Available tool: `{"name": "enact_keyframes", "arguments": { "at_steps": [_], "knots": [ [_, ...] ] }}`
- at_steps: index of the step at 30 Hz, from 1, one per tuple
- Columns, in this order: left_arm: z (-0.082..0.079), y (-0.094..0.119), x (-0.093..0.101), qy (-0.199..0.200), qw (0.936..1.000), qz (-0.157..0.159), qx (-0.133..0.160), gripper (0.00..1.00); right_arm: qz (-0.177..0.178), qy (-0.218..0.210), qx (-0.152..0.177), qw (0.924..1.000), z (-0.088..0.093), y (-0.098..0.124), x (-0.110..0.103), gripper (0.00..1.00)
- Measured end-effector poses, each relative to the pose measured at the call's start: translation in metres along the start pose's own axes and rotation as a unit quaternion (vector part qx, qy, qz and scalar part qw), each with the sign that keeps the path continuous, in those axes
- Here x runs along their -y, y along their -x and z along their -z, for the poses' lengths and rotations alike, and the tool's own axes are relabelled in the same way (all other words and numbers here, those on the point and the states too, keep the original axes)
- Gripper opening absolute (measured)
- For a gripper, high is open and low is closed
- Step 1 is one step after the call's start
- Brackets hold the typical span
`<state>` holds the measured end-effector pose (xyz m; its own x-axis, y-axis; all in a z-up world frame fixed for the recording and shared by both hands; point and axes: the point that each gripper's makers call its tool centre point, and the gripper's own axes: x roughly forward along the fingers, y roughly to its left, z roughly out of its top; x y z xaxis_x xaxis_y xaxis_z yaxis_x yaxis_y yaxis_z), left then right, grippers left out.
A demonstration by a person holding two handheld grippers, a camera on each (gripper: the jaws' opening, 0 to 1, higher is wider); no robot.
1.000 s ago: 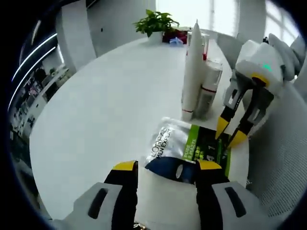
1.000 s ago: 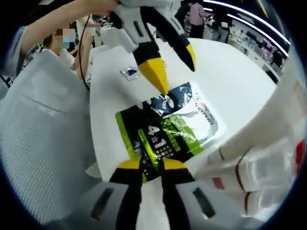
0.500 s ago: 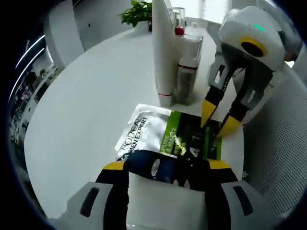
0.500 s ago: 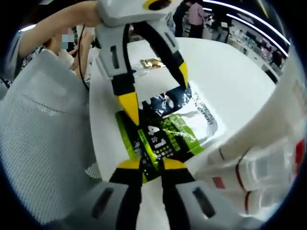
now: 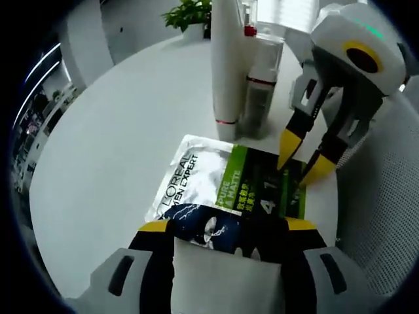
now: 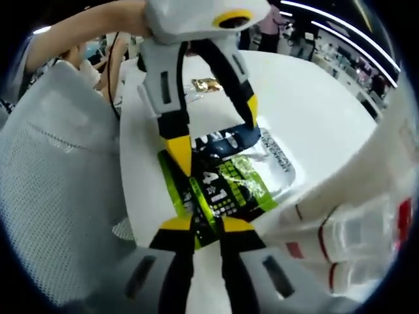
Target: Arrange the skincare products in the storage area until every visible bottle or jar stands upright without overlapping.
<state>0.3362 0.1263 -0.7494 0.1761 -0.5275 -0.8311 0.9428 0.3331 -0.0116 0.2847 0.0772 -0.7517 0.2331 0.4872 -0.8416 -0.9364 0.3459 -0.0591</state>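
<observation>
A white tube (image 5: 227,65) and bottle (image 5: 260,91) stand upright on the table (image 5: 111,137). The sachet (image 5: 222,190) lies flat, pinched by the right gripper (image 6: 206,226); the left gripper (image 5: 229,226) straddles it, spread wide.

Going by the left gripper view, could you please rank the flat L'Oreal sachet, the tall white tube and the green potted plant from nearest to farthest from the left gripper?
1. Flat L'Oreal sachet, lying between the left gripper's jaws.
2. Tall white tube, upright beyond the sachet.
3. Green potted plant, at the table's far edge.
</observation>
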Motion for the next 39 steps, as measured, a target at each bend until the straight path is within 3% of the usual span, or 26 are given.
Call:
{"name": "enact_keyframes", "arguments": {
  "at_steps": [13,32,39],
  "knots": [
    [-0.008,-0.005,-0.01,0.015,0.9998,-0.011,0.009,0.64,0.039,0.034,-0.013,0.9986,0.002,0.002,0.014,0.1],
    [-0.012,-0.007,-0.016,-0.009,0.9999,0.004,-0.006,0.62,0.039,0.04,-0.014,0.9983,0.0,0.0,0.014,0.09],
    [-0.021,0.003,-0.012,-0.016,0.9998,0.002,0.012,0.58,0.036,0.05,-0.018,0.9979,0.0,0.003,0.014,0.1]
  ]
}}
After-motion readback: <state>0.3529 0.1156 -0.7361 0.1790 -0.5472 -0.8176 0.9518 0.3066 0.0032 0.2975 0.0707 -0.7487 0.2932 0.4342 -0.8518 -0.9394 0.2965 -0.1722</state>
